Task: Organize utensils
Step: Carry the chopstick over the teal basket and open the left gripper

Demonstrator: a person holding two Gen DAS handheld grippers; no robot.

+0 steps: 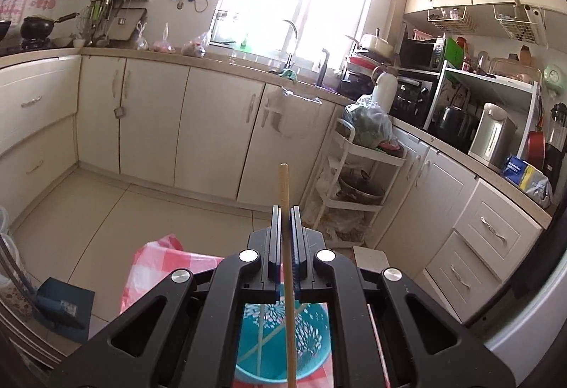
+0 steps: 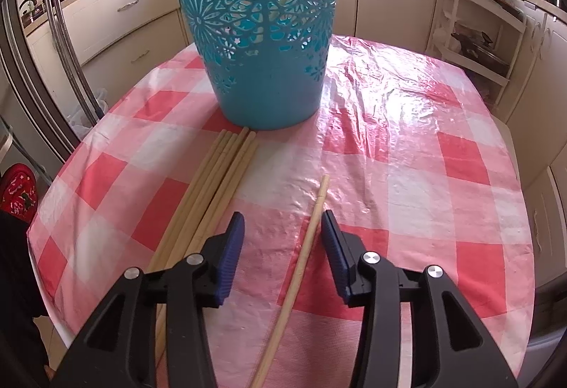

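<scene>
My left gripper is shut on a wooden chopstick that stands upright between the pads, its lower end hanging over the blue perforated basket below. Pale chopsticks lie inside that basket. In the right wrist view the blue basket stands on the red-and-white checked tablecloth. My right gripper is open just above the cloth, with a single chopstick lying between its jaws, close to the right pad. A bundle of several chopsticks lies to the left, reaching the basket's base.
The table edge curves round at left and right. A white shelf trolley and kitchen cabinets stand beyond the table. A fridge with long metal handles is at the left. The cloth right of the basket is bare and wrinkled.
</scene>
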